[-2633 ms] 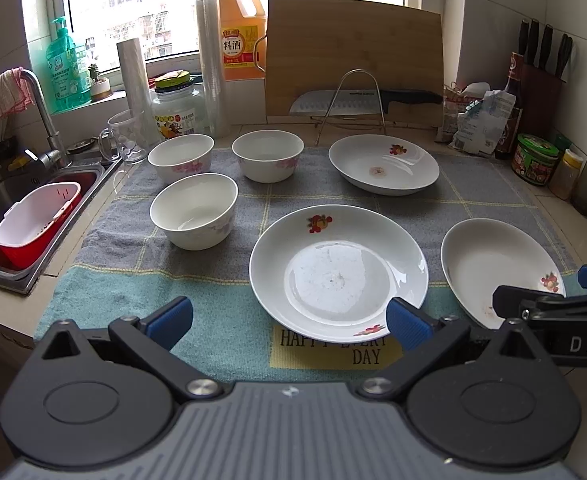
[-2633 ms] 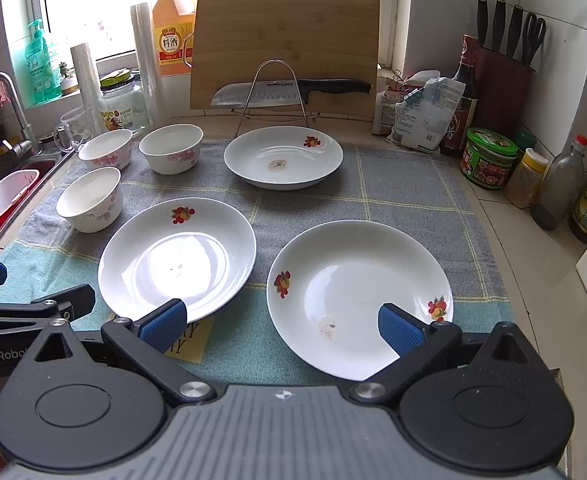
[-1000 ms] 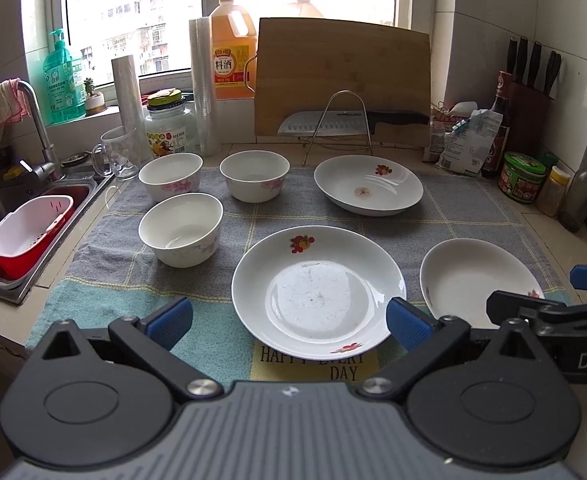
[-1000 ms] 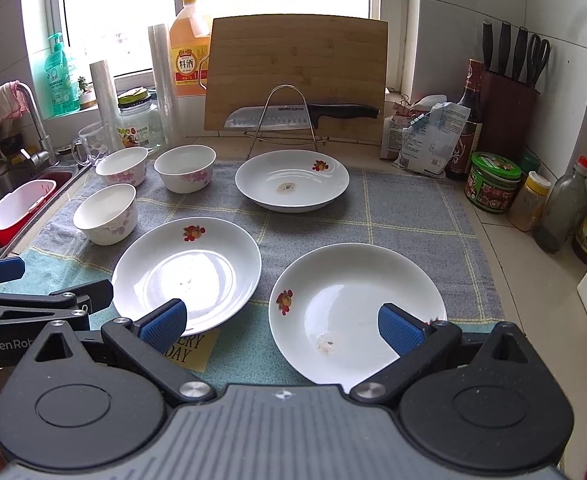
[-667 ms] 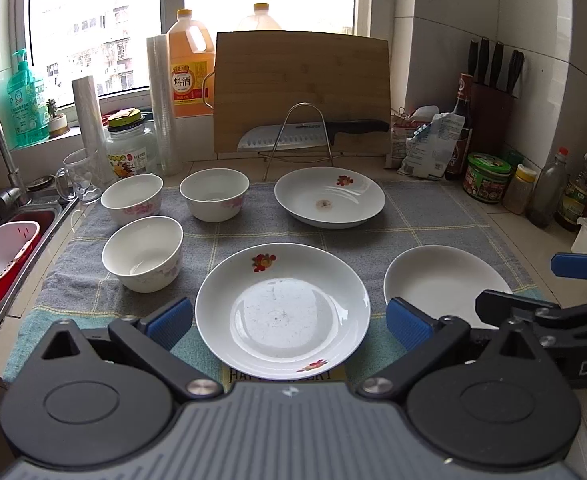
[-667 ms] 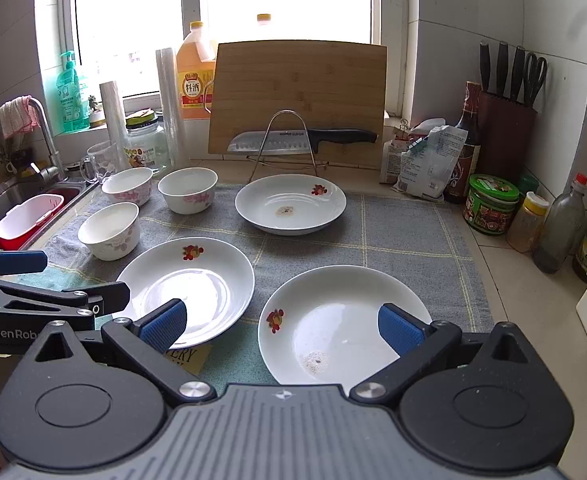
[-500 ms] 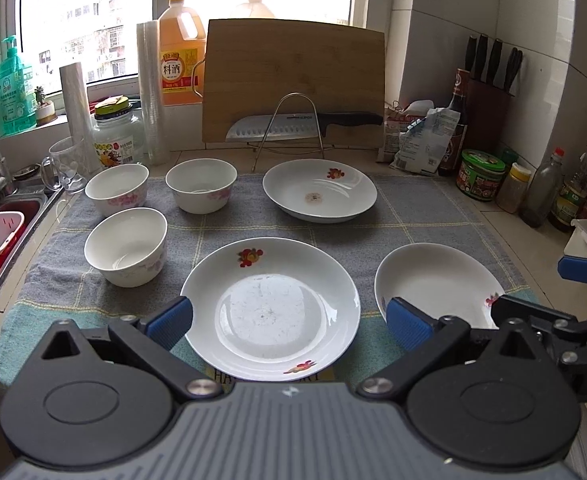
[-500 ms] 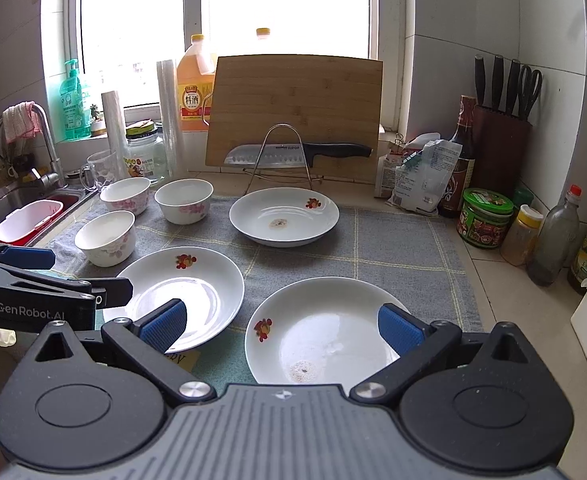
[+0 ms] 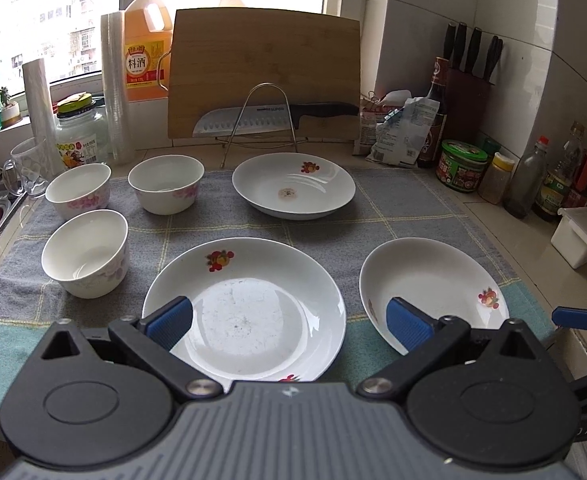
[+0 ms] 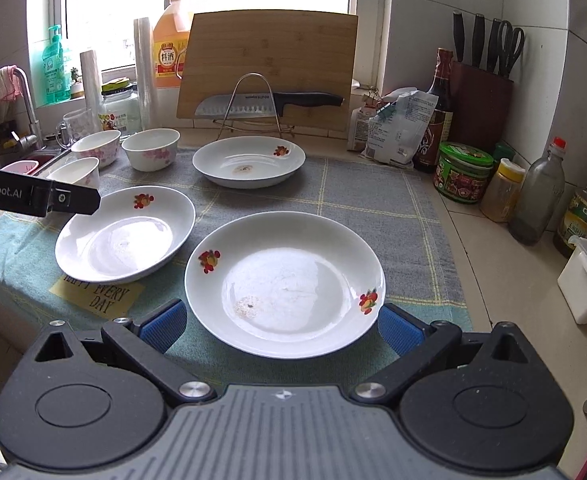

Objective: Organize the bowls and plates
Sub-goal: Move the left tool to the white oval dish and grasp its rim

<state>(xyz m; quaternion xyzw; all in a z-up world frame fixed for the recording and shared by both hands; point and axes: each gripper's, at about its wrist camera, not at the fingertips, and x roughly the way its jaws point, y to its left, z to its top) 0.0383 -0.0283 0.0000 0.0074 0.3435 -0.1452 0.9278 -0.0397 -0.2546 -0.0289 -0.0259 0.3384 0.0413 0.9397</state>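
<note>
At the far left a green soap bottle (image 10: 55,68) is standing on the windowsill, its label too small to read. Three white bowls are sitting on the grey towel (image 9: 405,204): the near bowl (image 9: 85,254), the back-left bowl (image 9: 78,190) and the back-right bowl (image 9: 166,184), close together but apart. Behind them an orange jug (image 9: 146,52) is showing a label with Chinese characters. The left gripper (image 9: 289,322) is hovering with its blue pads spread wide over the near edge of the left plate (image 9: 245,308), gripping nothing; its side is reading "enRobot.AI" in the right view. A yellow patch (image 10: 97,294) on the towel is reading "HAPPY EVERY DAY", partly hidden. The far plate (image 9: 293,186) is lying before a knife (image 9: 269,116) resting on a wire rack against a cutting board (image 9: 265,76). The right gripper (image 10: 279,328) is likewise spread open and empty, hanging over the right plate (image 10: 285,280). A green-lidded jar (image 10: 465,172) is standing further right.
</note>
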